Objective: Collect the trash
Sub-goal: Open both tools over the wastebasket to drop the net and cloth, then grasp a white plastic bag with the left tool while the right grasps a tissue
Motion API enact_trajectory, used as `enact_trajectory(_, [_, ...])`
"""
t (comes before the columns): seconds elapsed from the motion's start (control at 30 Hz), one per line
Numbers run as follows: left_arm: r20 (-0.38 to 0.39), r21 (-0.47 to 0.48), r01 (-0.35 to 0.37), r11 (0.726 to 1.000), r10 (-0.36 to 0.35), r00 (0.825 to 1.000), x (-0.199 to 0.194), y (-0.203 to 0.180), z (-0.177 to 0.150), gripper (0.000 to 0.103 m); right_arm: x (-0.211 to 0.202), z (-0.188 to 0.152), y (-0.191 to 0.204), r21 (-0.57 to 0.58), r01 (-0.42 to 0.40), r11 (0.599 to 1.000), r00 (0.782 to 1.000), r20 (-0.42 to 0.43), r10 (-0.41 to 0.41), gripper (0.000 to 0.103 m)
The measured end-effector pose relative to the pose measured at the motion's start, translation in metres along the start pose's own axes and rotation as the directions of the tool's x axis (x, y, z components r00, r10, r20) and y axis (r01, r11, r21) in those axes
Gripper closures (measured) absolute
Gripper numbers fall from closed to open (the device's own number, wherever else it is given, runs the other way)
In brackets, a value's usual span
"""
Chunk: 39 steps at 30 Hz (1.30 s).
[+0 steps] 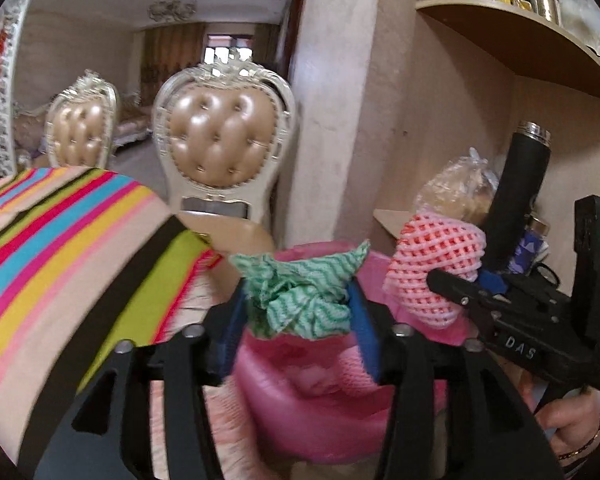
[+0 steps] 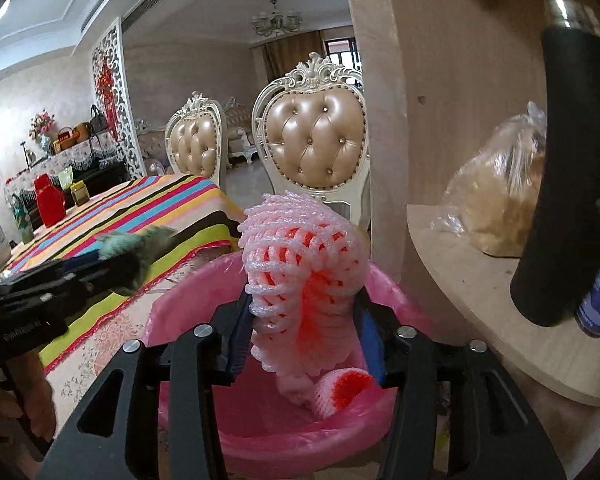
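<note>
left claw [image 1: 300,312]: green rag [image 1: 300,296] sits between the blue pads, bunched, its points sticking up and out to both sides; long axis runs across, pad to pad. both pads seem to touch it, though i can't be sure how firmly. jaws about half apart.

right claw [image 2: 304,332]: pink foam net [image 2: 304,264] stands upright between the pads, long axis up-down, domed top leaning away from me. left pad touches it; right pad is close beside it, contact unclear. jaws partly apart.

both loads hang over the pink-lined bin [image 2: 180,308]. a second foam net [image 2: 332,390] already lies inside it, low, partly behind my right finger.

around: striped tabletop [image 1: 60,240] just left of the bin, two padded chairs [image 2: 316,140] behind it, a wall post beyond. to the right a shelf [image 2: 480,300] with a bag of brown stuff [image 2: 500,200], a black flask [image 2: 564,160] and a blue can half hidden behind the flask.

in the right wrist view the left claw is blurred and its rag smeared. the bin's far rim is hidden by the loads; its base is cut off by my claw frames.
</note>
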<state>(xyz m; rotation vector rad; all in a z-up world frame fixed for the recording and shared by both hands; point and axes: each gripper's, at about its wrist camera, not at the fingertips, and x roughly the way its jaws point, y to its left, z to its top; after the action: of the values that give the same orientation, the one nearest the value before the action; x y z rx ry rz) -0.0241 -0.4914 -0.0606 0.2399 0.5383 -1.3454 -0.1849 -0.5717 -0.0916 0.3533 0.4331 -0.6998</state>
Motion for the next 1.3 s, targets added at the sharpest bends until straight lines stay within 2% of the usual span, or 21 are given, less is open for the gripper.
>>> enact_trajectory(0.03, [-0.004,0.003,0.004,1.0,-0.004,1.0,0.004,-0.001,0.001,0.031,0.001,0.0,-0.002,0.004,-0.005,1.0,1.0,-0.002,0.005,0.05])
enact_trajectory(0.07, [-0.004,0.005,0.002,1.0,-0.002,1.0,0.008,-0.002,0.001,0.022,0.002,0.0,-0.002,0.006,-0.01,1.0,1.0,-0.004,0.01,0.046])
enact_trajectory(0.17, [0.01,-0.003,-0.01,1.0,0.011,1.0,0.003,0.005,-0.002,0.017,0.006,0.002,0.0,0.004,-0.017,1.0,1.0,0.002,0.017,0.036])
enact_trajectory(0.3, [0.046,-0.02,-0.082,0.996,0.083,0.996,-0.021,0.025,-0.004,0.01,0.005,0.005,0.006,0.001,-0.026,1.0,1.0,0.015,0.026,0.031])
enact_trajectory(0.33, [0.059,-0.029,-0.118,0.993,0.119,0.991,-0.031,0.033,-0.005,0.006,0.005,0.005,0.007,0.0,-0.029,1.0,0.999,0.017,0.029,0.03])
enact_trajectory(0.4, [0.073,-0.044,-0.173,0.984,0.175,0.982,-0.047,0.048,-0.007,0.005,0.003,0.008,0.013,-0.003,-0.03,1.0,0.999,0.027,0.03,0.026])
enact_trajectory(0.57, [0.05,-0.102,-0.302,0.948,0.308,0.95,-0.089,0.09,-0.018,0.005,0.004,0.013,0.033,-0.02,-0.065,0.998,0.998,0.023,0.065,0.026])
enact_trajectory(0.7, [0.041,-0.145,-0.377,0.915,0.386,0.922,-0.124,0.12,-0.028,0.005,0.01,0.012,0.073,-0.076,-0.131,0.988,0.991,0.0,0.131,0.026])
enact_trajectory(0.8, [0.039,-0.159,-0.454,0.877,0.465,0.885,-0.156,0.142,-0.039,0.005,0.016,0.01,0.109,-0.113,-0.196,0.974,0.98,-0.03,0.194,0.023])
enact_trajectory(0.93, [0.029,-0.179,-0.557,0.811,0.571,0.821,-0.199,0.172,-0.059,0.005,0.022,0.004,0.162,-0.171,-0.292,0.941,0.956,-0.075,0.283,0.023])
enact_trajectory(1.03, [0.011,-0.224,-0.627,0.746,0.645,0.764,-0.235,0.199,-0.078,0.005,0.023,-0.001,0.206,-0.211,-0.365,0.907,0.931,-0.112,0.349,0.023])
enact_trajectory(1.1, [-0.011,-0.26,-0.671,0.694,0.693,0.721,-0.261,0.22,-0.093,0.005,0.025,-0.004,0.235,-0.235,-0.413,0.88,0.91,-0.136,0.391,0.023])
enact_trajectory(1.27, [-0.066,-0.336,-0.773,0.539,0.805,0.59,-0.32,0.266,-0.125,0.005,0.026,-0.015,0.311,-0.31,-0.516,0.799,0.857,-0.193,0.479,0.023])
enact_trajectory(1.3, [-0.076,-0.359,-0.782,0.51,0.819,0.569,-0.332,0.276,-0.129,0.005,0.026,-0.019,0.328,-0.324,-0.537,0.779,0.843,-0.207,0.496,0.023])
